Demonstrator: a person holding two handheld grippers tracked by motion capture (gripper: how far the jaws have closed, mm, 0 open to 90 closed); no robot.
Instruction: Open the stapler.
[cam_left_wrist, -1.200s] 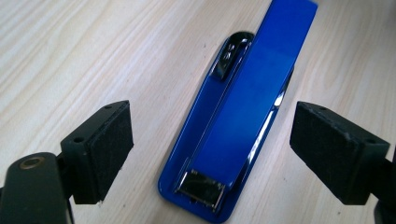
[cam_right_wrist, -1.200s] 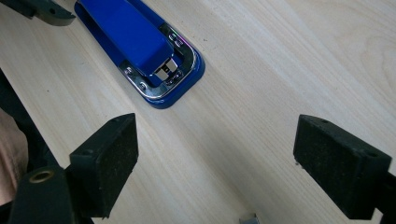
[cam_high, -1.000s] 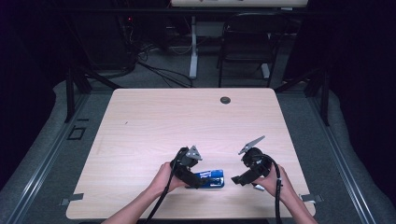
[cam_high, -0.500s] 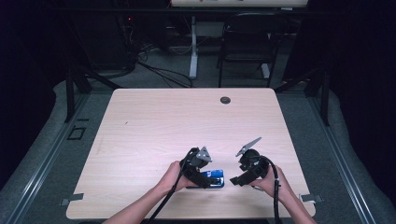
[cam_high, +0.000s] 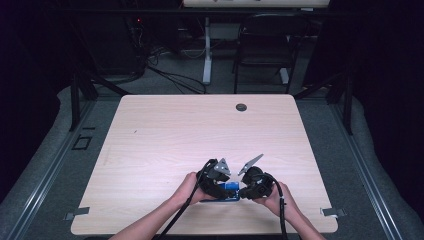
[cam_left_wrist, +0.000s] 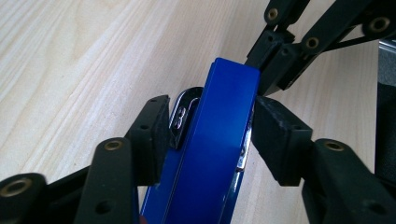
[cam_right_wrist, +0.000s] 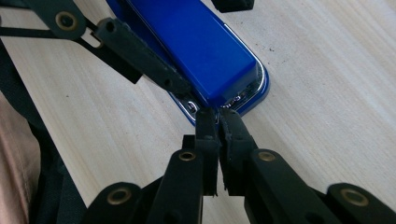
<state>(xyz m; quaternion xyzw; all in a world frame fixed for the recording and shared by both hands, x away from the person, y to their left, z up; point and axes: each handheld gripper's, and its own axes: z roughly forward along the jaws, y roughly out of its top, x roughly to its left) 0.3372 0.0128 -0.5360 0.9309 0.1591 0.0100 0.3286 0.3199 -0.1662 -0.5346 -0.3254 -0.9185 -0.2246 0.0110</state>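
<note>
The left gripper (cam_left_wrist: 210, 135), matte black with blocky rubbery pads, has just been closing and now clamps both sides of a glossy blue plastic stapler with a chrome metal base (cam_left_wrist: 212, 154). The right gripper (cam_right_wrist: 218, 122) has just pinched its ribbed black jaws together, tips touching the stapler's rounded chrome front edge. The stapler (cam_high: 230, 187) lies near the front edge of the pale wood-grain laminate table (cam_high: 165, 135), between both hands.
</note>
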